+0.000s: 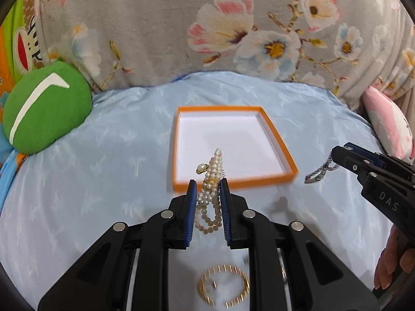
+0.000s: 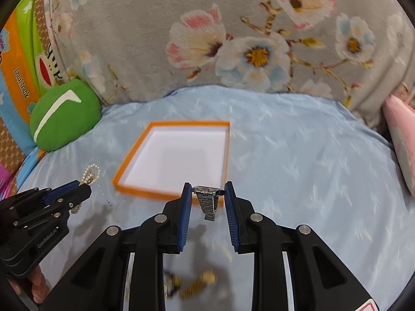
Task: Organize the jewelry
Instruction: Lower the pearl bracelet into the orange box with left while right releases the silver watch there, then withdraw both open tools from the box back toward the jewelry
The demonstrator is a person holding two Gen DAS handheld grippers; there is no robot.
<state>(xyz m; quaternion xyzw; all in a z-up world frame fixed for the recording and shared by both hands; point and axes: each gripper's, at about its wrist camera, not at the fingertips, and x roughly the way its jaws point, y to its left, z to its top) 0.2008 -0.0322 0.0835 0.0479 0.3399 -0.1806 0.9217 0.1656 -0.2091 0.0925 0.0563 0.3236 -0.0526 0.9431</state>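
The left claw (image 1: 208, 185) is clamped on a pearl bracelet (image 1: 210, 181) — several strands with a gold clasp piece, looping down between the blue pads and poking up past the fingertips. It hangs in the air just short of the near rim of the orange box (image 1: 275, 132), a shallow tray with a white inside, lying on the pale blue bed cover (image 1: 103, 155).

The right claw (image 2: 208, 189) pinches a silver watch band (image 2: 207, 202) by its top, with the linked strap dangling down between the fingers, over the near right corner of the same box (image 2: 124, 163). From the left camera, that claw (image 1: 334, 155) sits off to the right of the box, the band (image 1: 320, 171) drooping from its tip.

On the cover below the left claw lies a gold bangle (image 1: 224, 285); another gold piece (image 2: 194, 283) lies blurred beneath the right claw. A green cushion (image 1: 44, 108) rests at the far left, against the grey floral blanket (image 1: 181, 26).
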